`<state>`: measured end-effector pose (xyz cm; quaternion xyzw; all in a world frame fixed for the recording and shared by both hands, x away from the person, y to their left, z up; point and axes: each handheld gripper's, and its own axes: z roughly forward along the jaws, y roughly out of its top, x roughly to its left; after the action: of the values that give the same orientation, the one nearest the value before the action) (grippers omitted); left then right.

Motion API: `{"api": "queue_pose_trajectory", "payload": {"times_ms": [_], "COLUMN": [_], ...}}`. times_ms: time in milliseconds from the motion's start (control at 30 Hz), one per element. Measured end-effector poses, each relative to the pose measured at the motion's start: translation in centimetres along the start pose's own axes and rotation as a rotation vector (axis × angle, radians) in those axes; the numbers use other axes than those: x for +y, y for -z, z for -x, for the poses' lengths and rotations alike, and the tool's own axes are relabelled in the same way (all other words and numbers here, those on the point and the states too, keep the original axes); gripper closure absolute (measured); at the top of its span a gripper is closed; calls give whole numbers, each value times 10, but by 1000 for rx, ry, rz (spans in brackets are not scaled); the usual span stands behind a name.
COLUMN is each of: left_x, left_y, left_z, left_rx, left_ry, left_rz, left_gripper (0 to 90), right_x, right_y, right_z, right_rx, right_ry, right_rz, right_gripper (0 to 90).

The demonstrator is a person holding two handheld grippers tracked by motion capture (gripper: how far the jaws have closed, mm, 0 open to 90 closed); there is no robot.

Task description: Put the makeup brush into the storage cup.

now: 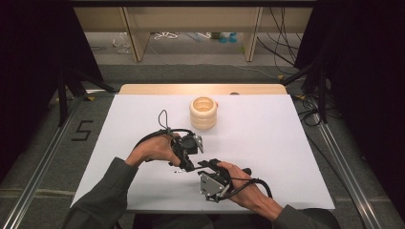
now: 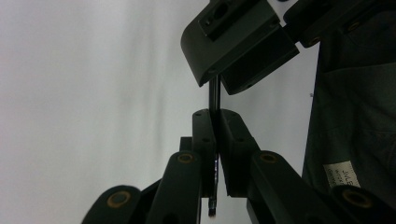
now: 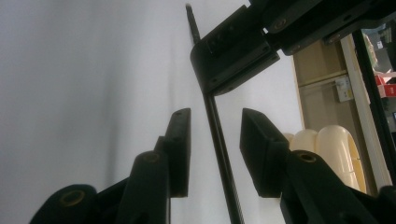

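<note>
Apparently, the thin black rod (image 3: 219, 140) stands untouched between the right gripper (image 3: 215, 149) pads.

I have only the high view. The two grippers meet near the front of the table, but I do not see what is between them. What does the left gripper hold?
Observer: In the left gripper view, the left gripper is shut on a thin black rod.
Operator: Does the right gripper grip it too?
Observer: Not yet. In the right gripper view, the right gripper is open; the rod passes between its jaws with a gap on each side.
Operator: Does the rod end inside the left gripper?
Observer: No. In the right gripper view, its tip sticks out beyond the left gripper's jaws.
</note>
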<state>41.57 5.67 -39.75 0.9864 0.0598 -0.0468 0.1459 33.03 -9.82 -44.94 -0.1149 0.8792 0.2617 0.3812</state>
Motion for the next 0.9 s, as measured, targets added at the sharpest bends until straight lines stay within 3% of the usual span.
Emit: {"api": "queue_pose_trajectory", "payload": {"times_ms": [333, 367, 467, 500, 567, 867, 900], "left_x": [0, 0, 0, 0, 0, 1, 1], "left_y": [-1, 0, 0, -1, 0, 0, 0], "left_z": [1, 1, 1, 2, 1, 1, 1], "left_rx": [-4, -8, -9, -9, -8, -18, -19], "left_ry": [14, 3, 3, 24, -4, -5, -6], "left_rz": [18, 3, 5, 27, 5, 8, 8], "left_gripper": [848, 848, 848, 848, 848, 848, 848], "right_x": [2, 2, 3, 3, 4, 4, 4], "right_y": [-1, -1, -2, -2, -2, -2, -3], "right_z": [-1, -1, 0, -1, -1, -3, -1], "right_rx": [-5, -6, 1, 6, 5, 4, 17], "right_ry": [12, 12, 46, 35, 42, 45, 68], "right_rz": [-11, -12, -3, -9, -9, -22, -12], "right_gripper": [685, 688, 697, 699, 705, 732, 738]}}
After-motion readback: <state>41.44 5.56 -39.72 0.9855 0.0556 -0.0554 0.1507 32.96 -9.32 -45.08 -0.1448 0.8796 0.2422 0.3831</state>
